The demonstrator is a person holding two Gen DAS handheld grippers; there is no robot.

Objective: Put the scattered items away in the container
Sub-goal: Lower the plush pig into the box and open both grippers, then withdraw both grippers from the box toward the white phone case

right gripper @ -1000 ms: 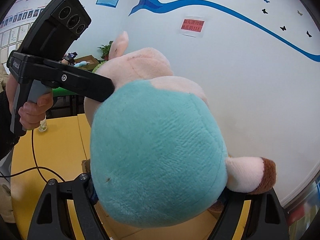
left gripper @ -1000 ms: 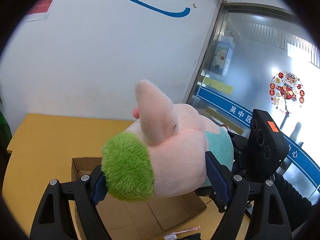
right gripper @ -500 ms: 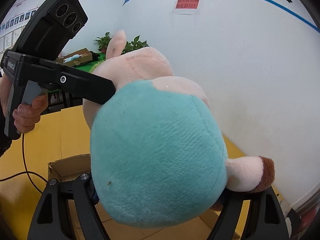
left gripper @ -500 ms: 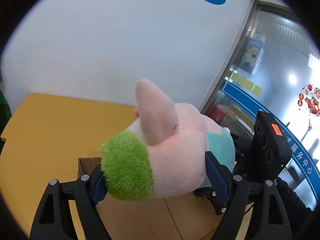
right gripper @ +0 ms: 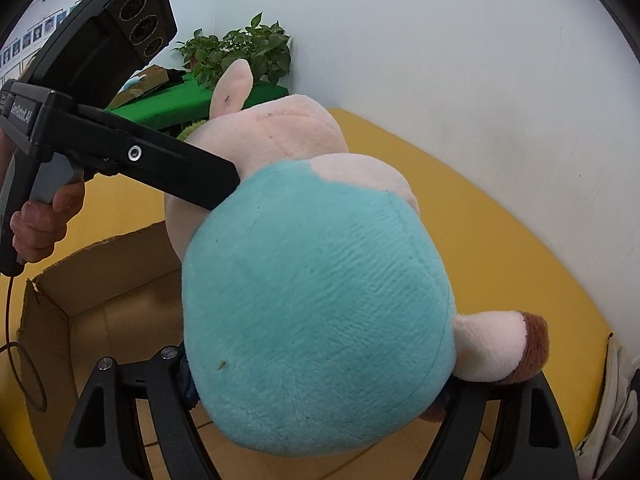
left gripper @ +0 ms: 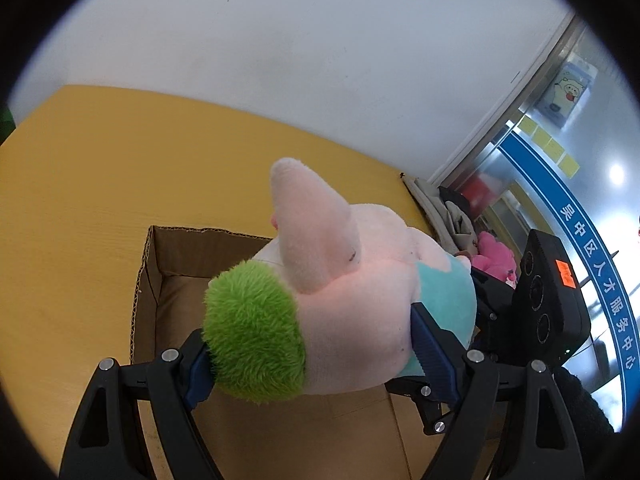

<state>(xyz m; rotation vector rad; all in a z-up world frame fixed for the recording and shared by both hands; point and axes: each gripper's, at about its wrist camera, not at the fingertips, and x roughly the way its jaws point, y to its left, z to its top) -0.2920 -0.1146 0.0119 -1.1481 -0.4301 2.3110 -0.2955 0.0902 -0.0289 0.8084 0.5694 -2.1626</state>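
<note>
A plush pig (left gripper: 352, 304), pink with a teal body and a green tuft, hangs over an open cardboard box (left gripper: 146, 280). My left gripper (left gripper: 312, 356) is shut on its head end, blue pads pressed into the green tuft and the pink side. In the right wrist view the pig's teal body (right gripper: 320, 300) fills the middle. My right gripper (right gripper: 316, 384) is shut on it from below. One finger (right gripper: 200, 184) of the left gripper presses into the pig's side there, with a hand (right gripper: 40, 220) on its handle. The box (right gripper: 100, 272) lies underneath, and its visible floor is bare.
The box sits on a yellow table (left gripper: 100, 180) against a white wall. Past the table's right end lie a pink plush toy (left gripper: 496, 256) and some cloth. A green table with a potted plant (right gripper: 240, 48) stands farther back. A black cable (right gripper: 12, 320) trails beside the box.
Both grippers have come down together with the pig. The camera views tipped downward, and the box now lies close beneath the toy and looks larger.
</note>
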